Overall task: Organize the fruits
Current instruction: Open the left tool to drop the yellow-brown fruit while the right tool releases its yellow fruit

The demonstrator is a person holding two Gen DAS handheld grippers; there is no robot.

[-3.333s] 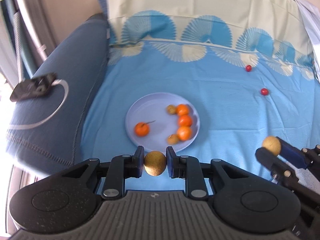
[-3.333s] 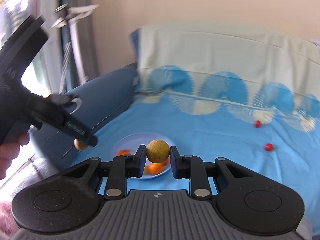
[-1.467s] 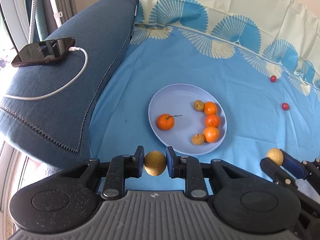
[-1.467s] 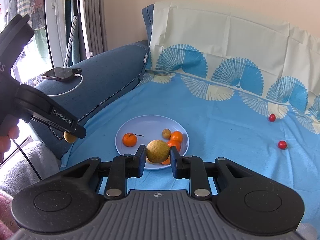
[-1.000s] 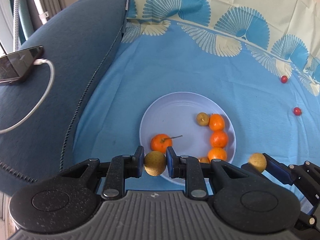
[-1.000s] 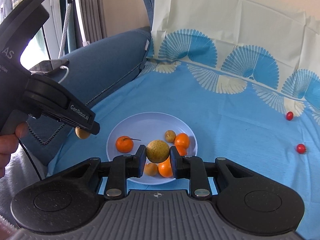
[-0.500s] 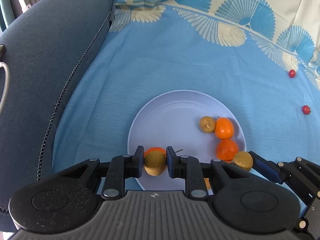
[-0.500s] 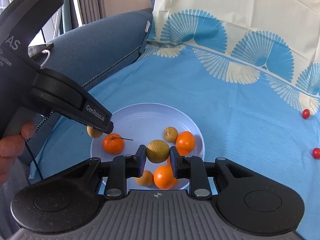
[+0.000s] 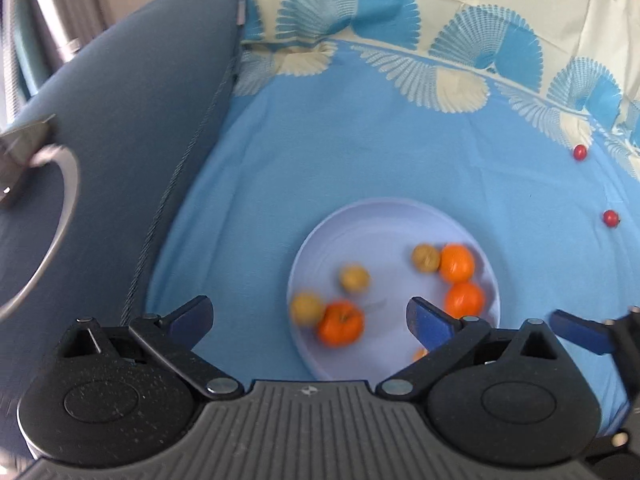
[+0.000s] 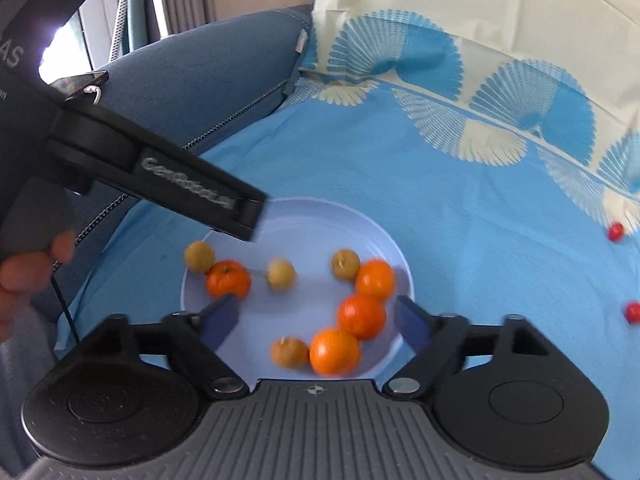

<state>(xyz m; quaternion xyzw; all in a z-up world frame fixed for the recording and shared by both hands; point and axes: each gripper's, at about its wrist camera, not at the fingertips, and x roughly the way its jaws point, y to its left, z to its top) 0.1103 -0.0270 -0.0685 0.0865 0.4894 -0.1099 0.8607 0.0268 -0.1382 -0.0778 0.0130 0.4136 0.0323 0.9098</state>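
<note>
A pale lilac plate point(image 9: 380, 232) point(image 10: 304, 232) lies on the blue sheet with three oranges in a curve point(image 10: 361, 315), a stemmed orange point(image 9: 340, 322) and several small brown fruits. Two of the brown fruits point(image 9: 354, 278) point(image 9: 306, 308) are blurred, loose on the plate near the stemmed orange. My left gripper point(image 9: 310, 318) hangs over the plate's near left side, jaws opening wide, gripping nothing. My right gripper point(image 10: 317, 322) hangs over the plate's near edge, jaws also opening, nothing pinched between them. Two red cherries point(image 9: 580, 153) point(image 9: 610, 218) lie on the sheet to the right.
A dark blue sofa arm point(image 9: 120, 120) rises at the left, with a phone point(image 9: 20, 148) and its white cable point(image 9: 60, 208) on it. A patterned cloth point(image 9: 440, 8) covers the backrest. A person's hand point(image 10: 24, 280) holds the left gripper's handle.
Both grippers let go of their brown fruits, which now lie on the plate. Their jaws went from shut to wide apart, and the plate looks nearer in the right wrist view.
</note>
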